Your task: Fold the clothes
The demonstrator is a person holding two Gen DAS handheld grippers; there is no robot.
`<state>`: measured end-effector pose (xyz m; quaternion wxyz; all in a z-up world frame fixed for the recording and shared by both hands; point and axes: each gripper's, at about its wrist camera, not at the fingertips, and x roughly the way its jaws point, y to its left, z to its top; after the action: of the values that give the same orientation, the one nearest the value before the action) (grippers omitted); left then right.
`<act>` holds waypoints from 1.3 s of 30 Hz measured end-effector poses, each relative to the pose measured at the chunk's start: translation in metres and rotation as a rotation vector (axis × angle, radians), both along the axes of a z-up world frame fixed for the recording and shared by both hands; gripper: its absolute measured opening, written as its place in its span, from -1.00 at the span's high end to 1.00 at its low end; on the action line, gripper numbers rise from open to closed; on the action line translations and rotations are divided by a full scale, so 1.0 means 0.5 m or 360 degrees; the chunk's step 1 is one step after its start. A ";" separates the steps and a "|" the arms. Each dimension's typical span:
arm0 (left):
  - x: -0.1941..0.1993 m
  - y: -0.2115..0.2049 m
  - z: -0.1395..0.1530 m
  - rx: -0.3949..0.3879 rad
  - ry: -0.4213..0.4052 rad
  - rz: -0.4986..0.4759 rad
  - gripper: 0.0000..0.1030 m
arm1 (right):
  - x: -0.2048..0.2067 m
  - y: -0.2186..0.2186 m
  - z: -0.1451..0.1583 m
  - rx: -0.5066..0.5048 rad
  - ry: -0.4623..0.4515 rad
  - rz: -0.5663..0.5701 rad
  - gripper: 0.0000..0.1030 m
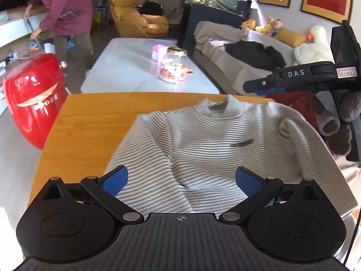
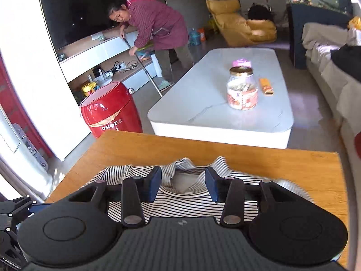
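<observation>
A white sweater (image 1: 203,144) with thin dark stripes lies spread on the wooden table (image 1: 90,124), its collar (image 1: 220,108) at the far edge. My left gripper (image 1: 180,180) hovers over the sweater's near half, jaws wide open and holding nothing. My right gripper (image 1: 259,87) comes in from the right, beyond the far shoulder, held by a hand in a brown fuzzy sleeve (image 1: 338,133). In the right wrist view my right gripper (image 2: 183,185) stands partly open just above the collar (image 2: 187,176) of the sweater (image 2: 180,205). Its blue pads (image 2: 154,184) do not press the cloth.
A red garment (image 1: 293,103) lies at the table's far right corner. Beyond the table (image 2: 270,164) stand a white coffee table (image 2: 203,113) with a glass jar (image 2: 242,90), a red barrel-shaped bin (image 2: 110,110), and a sofa (image 1: 237,67). A person (image 2: 155,29) is sweeping at the back.
</observation>
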<state>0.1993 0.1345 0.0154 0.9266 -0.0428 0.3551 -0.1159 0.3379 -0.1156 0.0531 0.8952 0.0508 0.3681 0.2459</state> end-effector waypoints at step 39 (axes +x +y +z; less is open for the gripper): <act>-0.108 -0.102 -0.037 -0.0175 0.0092 -0.0110 -1.00 | -0.537 -0.170 -0.117 -0.0063 -0.0169 -0.0195 0.32</act>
<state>0.1453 0.0835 -0.0030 0.9076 -0.0847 0.3762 -0.1659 0.0692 -0.2007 -0.0053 0.9277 0.0423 0.3211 0.1857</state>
